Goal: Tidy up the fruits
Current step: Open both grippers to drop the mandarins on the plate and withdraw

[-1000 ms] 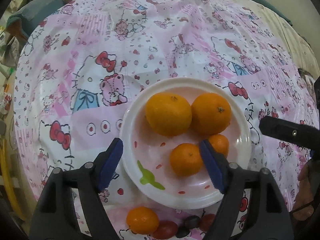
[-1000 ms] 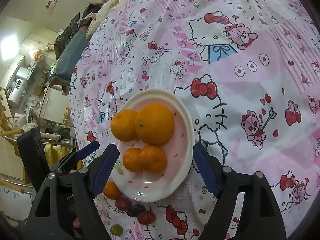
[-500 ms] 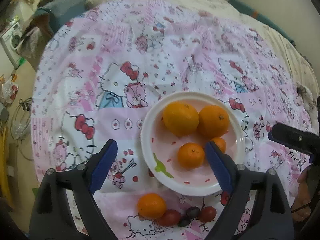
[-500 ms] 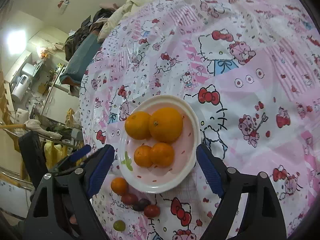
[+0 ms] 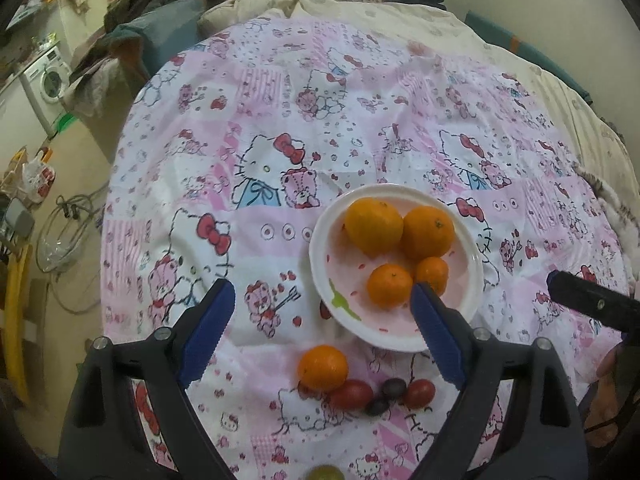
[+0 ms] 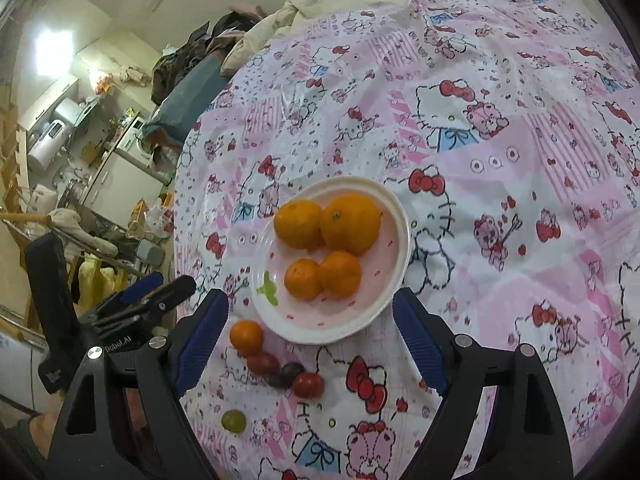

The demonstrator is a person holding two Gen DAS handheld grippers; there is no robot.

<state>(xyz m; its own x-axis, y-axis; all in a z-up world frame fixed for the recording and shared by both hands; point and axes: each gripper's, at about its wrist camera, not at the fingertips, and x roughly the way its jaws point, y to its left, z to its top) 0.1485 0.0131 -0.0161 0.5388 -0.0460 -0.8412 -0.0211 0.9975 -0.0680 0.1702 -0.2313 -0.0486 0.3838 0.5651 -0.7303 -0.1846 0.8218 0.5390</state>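
Four oranges [image 6: 328,248] on the plate [image 6: 394,280], one orange [image 6: 246,337] beside it; both jaws open, empty

tablecloth [image 5: 280,128] pink cartoon print | washing machine [image 5: 46,80] left | quilt [image 5: 400,12] behind

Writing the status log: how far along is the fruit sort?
Done: four oranges sit on the white plate. In hand: nothing; the left gripper and right gripper are both open and empty above the cloth. Left: one loose orange, two red tomatoes, the dark grapes and a green grape lie on the tablecloth beside the plate.
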